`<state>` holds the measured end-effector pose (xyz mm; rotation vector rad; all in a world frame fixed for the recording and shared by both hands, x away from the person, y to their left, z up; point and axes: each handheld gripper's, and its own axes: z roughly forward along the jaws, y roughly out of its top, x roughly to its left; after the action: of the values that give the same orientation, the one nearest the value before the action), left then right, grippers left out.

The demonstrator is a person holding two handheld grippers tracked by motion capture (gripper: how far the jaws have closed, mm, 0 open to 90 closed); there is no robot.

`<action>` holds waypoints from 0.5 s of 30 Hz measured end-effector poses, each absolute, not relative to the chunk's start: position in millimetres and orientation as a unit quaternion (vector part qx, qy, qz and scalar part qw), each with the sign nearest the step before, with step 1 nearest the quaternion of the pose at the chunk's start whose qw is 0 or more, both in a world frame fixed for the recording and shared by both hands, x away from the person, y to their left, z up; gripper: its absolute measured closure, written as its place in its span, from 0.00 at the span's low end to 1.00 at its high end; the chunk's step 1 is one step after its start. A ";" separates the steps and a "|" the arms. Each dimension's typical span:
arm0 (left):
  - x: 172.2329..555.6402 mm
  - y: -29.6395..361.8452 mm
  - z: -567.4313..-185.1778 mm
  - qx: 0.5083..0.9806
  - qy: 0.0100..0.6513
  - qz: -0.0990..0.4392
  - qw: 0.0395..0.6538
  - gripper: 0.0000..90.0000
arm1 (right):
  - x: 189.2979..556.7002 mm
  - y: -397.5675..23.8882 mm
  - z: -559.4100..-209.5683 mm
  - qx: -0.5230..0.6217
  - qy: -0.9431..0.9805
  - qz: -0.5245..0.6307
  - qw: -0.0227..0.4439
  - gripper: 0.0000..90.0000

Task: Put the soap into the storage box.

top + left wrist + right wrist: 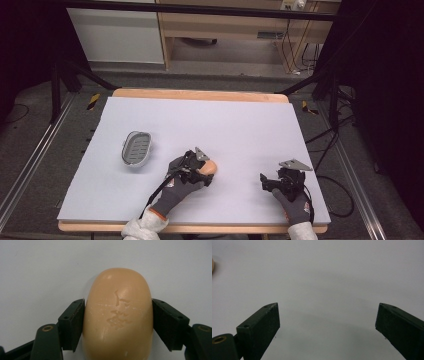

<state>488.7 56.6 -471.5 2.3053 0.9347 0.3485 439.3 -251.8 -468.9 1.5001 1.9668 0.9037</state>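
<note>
- Centrally on the pale mat, near its front edge, a peach-coloured soap is seen, held by the left gripper.
- From the left gripper view, the soap is shown pressed between the two black jaws, one against each long side, so the jaws are closed on it to the width of the bar.
- A stamped mark and some fine scratches can be made out on the soap's upper face; the pale mat is seen around it.
- Whether the soap is resting on the mat or lifted just off it cannot be told.
- A grey soap dish with a slotted floor is placed on the mat to the left of the soap, apart from it, and nothing is seen in it.
- The right gripper is held low over the mat at the front right, well apart from the soap.
- In the right gripper view its jaws are spread wide with nothing between them, and bare mat is seen ahead.
- Both grippers are held by gloved hands entering from the near edge.
</note>
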 end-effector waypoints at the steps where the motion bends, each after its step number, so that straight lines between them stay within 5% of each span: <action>1: 488.9 56.5 -471.8 0.873 0.354 0.132 0.309 0.33 | 439.3 -251.8 -468.9 0.552 0.722 0.333 0.251 0.06; 15: 489.0 55.2 -471.9 0.875 0.352 0.134 0.304 0.34 | 439.7 -251.6 -469.1 0.549 0.725 0.331 0.253 0.06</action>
<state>489.0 55.2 -471.9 2.3187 0.9330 0.3538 439.7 -251.6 -469.1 1.4934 1.9699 0.8994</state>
